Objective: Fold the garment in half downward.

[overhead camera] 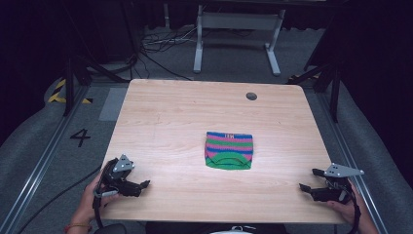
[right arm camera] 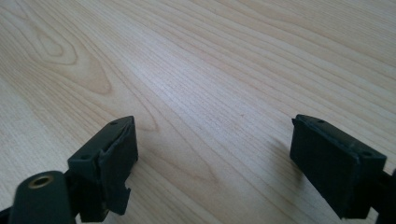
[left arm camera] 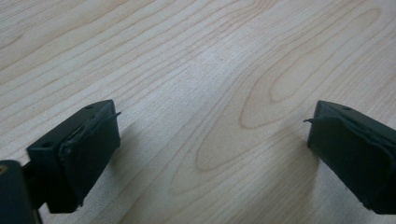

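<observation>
Left gripper [overhead camera: 142,185]: held in the left hand [overhead camera: 86,200] at the near left corner of the surface [overhead camera: 160,122]. Jaws spread wide with nothing between them; in the left gripper view [left arm camera: 212,135] bare pale wood grain lay between and beyond the two black pads. Grey three-cornered plate on top. A red band sat on the left wrist.

Right gripper [overhead camera: 311,181]: held in the right hand [overhead camera: 347,207] at the near right corner of the surface, pointing inward toward the left gripper. Jaws likewise parted and holding nothing; the right gripper view [right arm camera: 214,144] showed bare wood between the pads. Grey plate on top.

Cloth [overhead camera: 229,150]: one small knitted piece, folded flat, striped in green, pink and blue, with a dark band along its far edge. It lay ahead of both grippers, roughly midway between them and somewhat nearer the right one, well apart from each. No jaw touched it.

Hole [overhead camera: 251,96]: one round dark cable opening in the surface, beyond the cloth, toward the far right edge.

Floor [overhead camera: 97,105]: grey carpet around the surface, marked "4" [overhead camera: 80,137] beyond the left gripper, with yellow and black tape farther off.

Frame [overhead camera: 237,29]: white desk legs and loose cables [overhead camera: 160,44] on the floor, farthest back.
</observation>
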Available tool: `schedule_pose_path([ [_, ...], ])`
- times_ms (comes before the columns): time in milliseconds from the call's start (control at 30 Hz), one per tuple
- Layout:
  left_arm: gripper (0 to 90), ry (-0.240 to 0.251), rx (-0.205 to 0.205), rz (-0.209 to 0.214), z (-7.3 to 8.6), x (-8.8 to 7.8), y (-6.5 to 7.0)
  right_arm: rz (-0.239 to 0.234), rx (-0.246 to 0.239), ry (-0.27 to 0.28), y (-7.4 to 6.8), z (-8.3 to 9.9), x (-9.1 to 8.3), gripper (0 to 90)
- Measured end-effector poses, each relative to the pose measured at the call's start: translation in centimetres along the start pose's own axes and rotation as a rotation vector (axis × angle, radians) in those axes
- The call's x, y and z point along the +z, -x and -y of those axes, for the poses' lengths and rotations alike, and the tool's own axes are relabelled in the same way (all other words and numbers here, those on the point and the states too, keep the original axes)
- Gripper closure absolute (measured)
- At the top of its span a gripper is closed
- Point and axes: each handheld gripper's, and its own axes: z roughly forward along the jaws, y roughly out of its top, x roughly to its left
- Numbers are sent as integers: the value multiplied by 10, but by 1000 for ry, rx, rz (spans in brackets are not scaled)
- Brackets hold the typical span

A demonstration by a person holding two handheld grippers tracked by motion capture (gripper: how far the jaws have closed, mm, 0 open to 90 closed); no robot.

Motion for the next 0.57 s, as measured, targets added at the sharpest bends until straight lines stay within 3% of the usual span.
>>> schedule_pose_path([
  [367,0,-1,0,0,0,0,0,4,3,-2,0,0,0,144],
  [567,0,0,0,0,0,0,0,25,21,-14,0,-1,1,79],
])
